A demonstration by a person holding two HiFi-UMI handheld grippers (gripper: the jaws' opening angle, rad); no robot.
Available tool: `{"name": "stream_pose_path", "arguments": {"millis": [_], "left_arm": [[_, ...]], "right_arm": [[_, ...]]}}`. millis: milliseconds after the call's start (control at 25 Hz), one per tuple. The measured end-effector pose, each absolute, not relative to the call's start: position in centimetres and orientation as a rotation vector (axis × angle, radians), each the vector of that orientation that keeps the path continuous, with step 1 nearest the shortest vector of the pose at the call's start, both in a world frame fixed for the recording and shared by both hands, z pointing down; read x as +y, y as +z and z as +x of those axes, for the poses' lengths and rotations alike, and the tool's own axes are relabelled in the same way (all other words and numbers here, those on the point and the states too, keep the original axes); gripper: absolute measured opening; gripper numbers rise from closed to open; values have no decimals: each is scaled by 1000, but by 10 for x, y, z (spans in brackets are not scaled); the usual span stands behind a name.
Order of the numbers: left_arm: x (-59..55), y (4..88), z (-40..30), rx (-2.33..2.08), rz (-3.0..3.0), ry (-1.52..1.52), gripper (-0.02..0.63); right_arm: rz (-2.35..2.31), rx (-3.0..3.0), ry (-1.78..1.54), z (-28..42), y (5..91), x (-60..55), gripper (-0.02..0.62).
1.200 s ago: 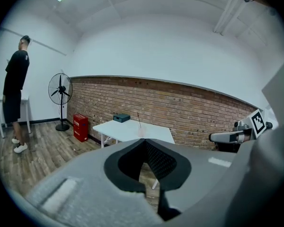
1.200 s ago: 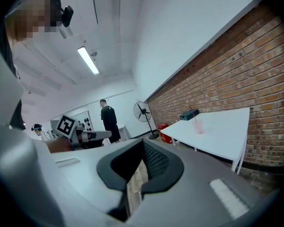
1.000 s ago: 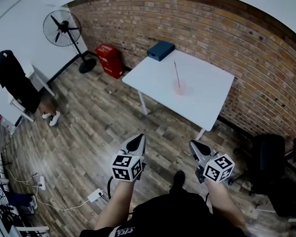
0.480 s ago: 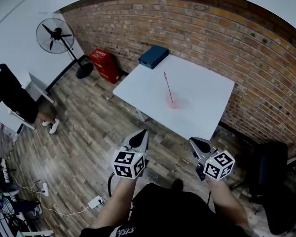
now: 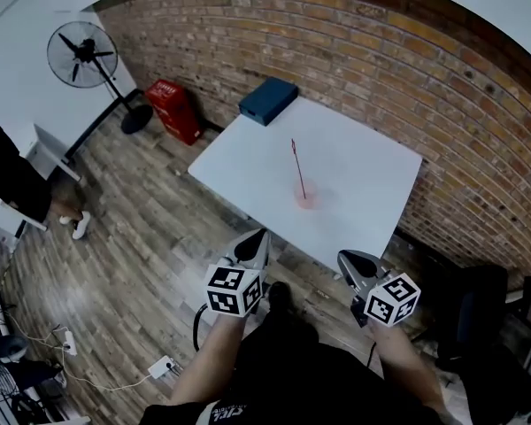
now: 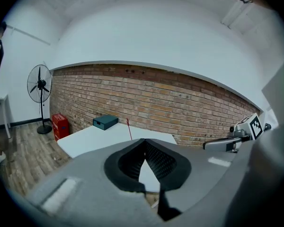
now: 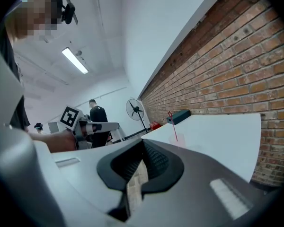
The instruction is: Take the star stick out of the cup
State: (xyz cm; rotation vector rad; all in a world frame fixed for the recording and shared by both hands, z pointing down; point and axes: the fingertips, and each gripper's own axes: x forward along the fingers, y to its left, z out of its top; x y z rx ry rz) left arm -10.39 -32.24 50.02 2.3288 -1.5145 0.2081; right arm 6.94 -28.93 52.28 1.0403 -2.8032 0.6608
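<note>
Nearest the head camera, the person's two bare forearms reach forward over a dark top, each hand holding a gripper out above the wooden floor (image 5: 142, 228). The left gripper (image 5: 258, 234) has its jaws clenched tip to tip with nothing between them; its own view shows only the table's edge through the gap lower down. The right gripper (image 5: 343, 257) also has its jaws closed together and carries nothing, and its own view shows floor planks through the same narrow gap. Each gripper has a cube with square markers at its rear, the left cube (image 5: 234, 290) and the right cube (image 5: 391, 299) sitting just ahead of the hands. Both grippers point toward the white table (image 5: 363, 149) and hang short of its near edge, well apart from everything on it.

On the floor at lower left lie a white power strip (image 5: 162, 367) and some cables. A black office chair (image 5: 478, 304) stands at lower right, beside the wall.

Near the middle of the table stands the pale pink cup (image 5: 305, 195). The star stick (image 5: 296, 165), thin and red, is inside the cup and leans toward the left, its star end uppermost. A dark blue box (image 5: 267, 101) sits at the table's far left corner, against the brick wall (image 5: 389, 51).

Beyond the table on the left, a red container (image 5: 171, 109) stands at the foot of the wall, with a black pedestal fan (image 5: 81, 50) just beside it. A person in dark clothes (image 5: 7, 173) is at the far left edge.
</note>
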Motion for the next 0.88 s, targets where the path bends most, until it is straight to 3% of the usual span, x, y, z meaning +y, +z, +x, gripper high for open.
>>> {"name": "stream_pose_path", "arguments": {"millis": [520, 880], "left_arm": [[-498, 493, -144, -1394, 2452, 205, 6], [-532, 507, -111, -1263, 2432, 233, 8]], "right_arm": [[1114, -2740, 589, 15, 503, -444, 0], [1158, -2729, 661, 43, 510, -496, 0]]}}
